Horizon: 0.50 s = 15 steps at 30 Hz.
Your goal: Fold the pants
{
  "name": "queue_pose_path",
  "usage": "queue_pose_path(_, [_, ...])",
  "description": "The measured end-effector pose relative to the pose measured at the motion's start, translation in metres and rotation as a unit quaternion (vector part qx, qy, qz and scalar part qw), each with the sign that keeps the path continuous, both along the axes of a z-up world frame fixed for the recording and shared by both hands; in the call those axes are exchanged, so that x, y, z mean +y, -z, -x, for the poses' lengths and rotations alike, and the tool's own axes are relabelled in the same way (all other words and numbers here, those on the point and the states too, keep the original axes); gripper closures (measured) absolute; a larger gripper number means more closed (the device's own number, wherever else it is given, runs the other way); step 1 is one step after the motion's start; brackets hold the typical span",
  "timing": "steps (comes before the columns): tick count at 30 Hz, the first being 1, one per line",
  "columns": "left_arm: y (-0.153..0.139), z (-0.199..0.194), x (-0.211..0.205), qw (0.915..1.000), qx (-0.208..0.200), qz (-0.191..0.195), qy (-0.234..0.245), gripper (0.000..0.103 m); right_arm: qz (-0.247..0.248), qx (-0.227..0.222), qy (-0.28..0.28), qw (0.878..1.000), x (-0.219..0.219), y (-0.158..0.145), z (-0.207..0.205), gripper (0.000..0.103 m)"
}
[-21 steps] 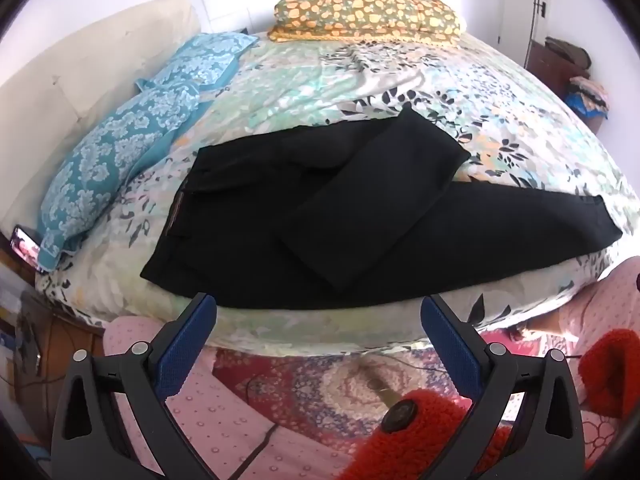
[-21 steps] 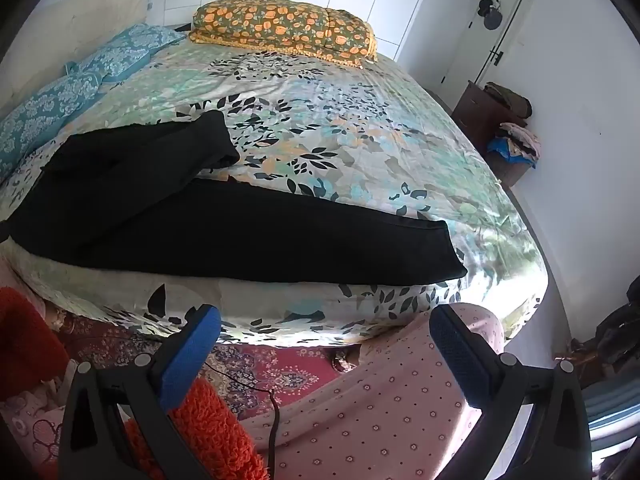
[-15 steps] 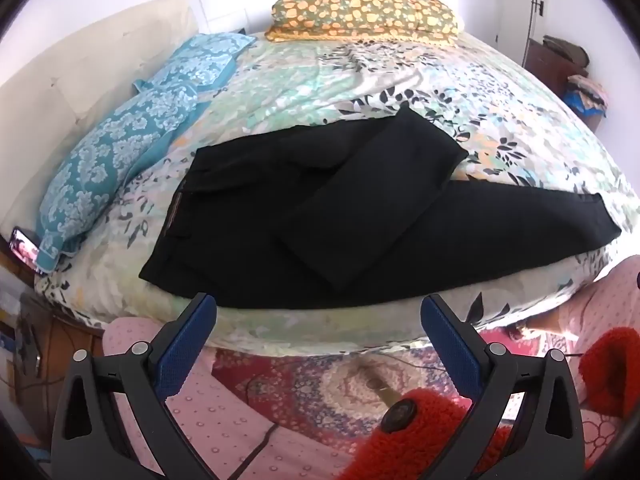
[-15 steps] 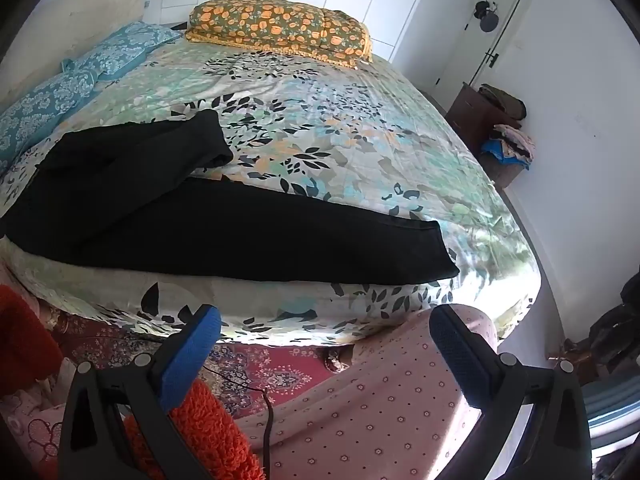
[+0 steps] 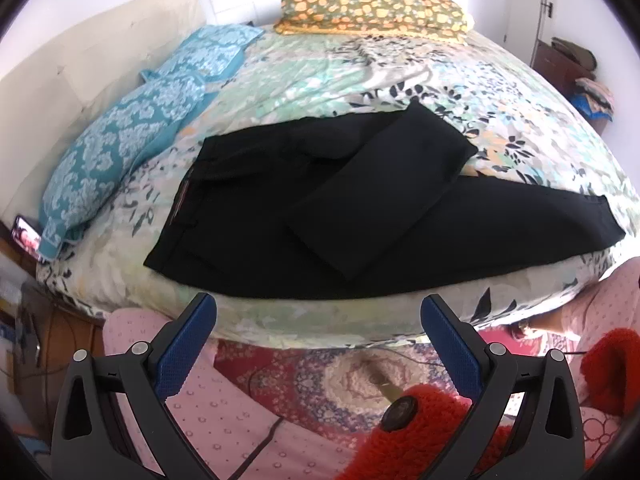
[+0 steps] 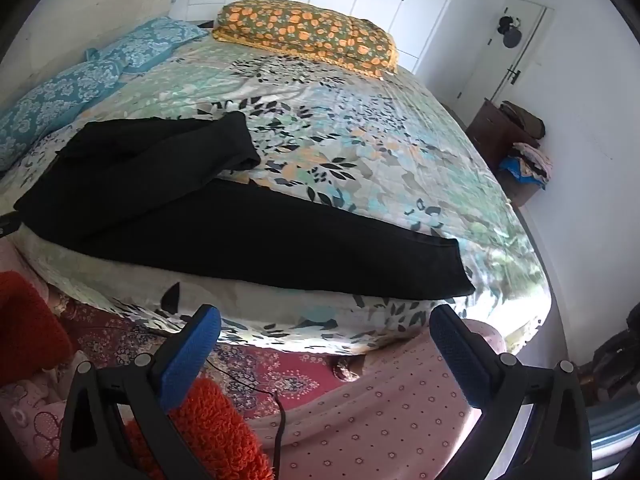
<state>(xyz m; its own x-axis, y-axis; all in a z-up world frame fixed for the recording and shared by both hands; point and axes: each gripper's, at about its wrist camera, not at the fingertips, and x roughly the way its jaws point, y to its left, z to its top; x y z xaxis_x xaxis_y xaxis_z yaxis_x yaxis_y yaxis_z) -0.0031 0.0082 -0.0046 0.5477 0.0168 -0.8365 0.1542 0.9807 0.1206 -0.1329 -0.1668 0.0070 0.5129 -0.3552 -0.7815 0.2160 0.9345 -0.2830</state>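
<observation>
Floral-sheeted bed (image 5: 360, 64) carries the black fabric pants (image 5: 400, 240) along its near edge, long axis left-right, one leg folded back. Left gripper (image 5: 318, 320) and right gripper (image 6: 325, 322) hover released; right is nearer the straight leg's hem (image 6: 456, 268).

Floral bedspread (image 5: 360, 80); orange pillow (image 5: 372, 10); blue pillows (image 5: 132, 132); patterned rug (image 6: 280, 372); possibly a phone (image 5: 26, 236).
</observation>
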Motion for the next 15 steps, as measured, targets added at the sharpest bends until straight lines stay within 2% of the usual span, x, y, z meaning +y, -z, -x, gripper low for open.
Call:
queue_pose_path(9, [0.003,-0.001,0.016,0.9996,0.004,0.001,-0.029,0.001,-0.059,-0.023,-0.061,0.996,0.021,-0.006,-0.015,0.0])
queue_pose_path(15, [0.005,-0.002,0.023,0.9991,0.009,0.002,-0.042,0.001,-0.091,-0.022,-0.09,0.992,0.032,-0.004,-0.023,0.0])
